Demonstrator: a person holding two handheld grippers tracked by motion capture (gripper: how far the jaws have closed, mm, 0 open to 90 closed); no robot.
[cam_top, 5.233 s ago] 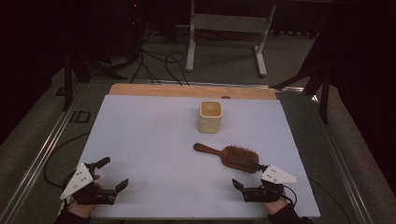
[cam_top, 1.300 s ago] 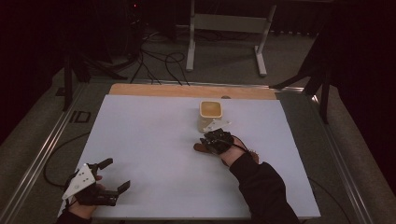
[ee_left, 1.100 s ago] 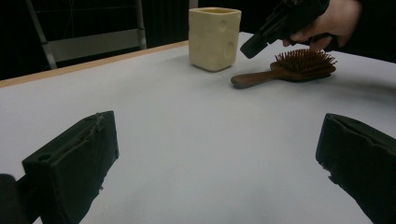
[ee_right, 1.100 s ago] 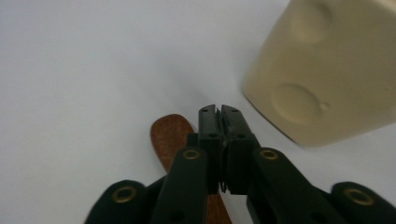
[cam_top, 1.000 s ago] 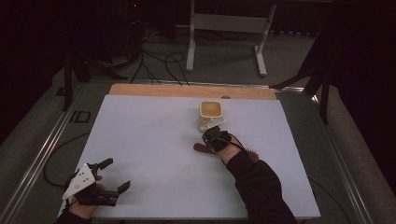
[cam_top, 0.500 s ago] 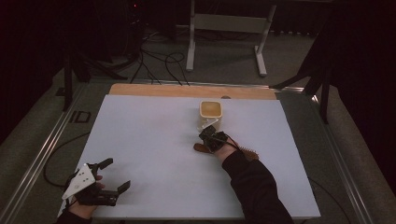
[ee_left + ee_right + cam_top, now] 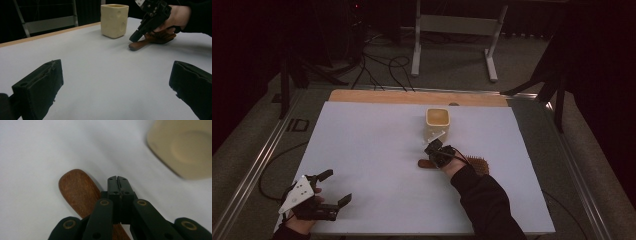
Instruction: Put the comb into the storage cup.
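Two things lie on the white table: one wooden hairbrush and one cream cup, standing upright just beyond it. The brush lies flat near the middle of the table, its rounded handle end pointing left in the high view. Two grippers are in play. The right gripper hangs over the handle with its jaws pressed together, nothing between them; whether the tips touch the wood I cannot tell. The left gripper rests at the near left corner, well apart, jaws spread wide and holding nothing.
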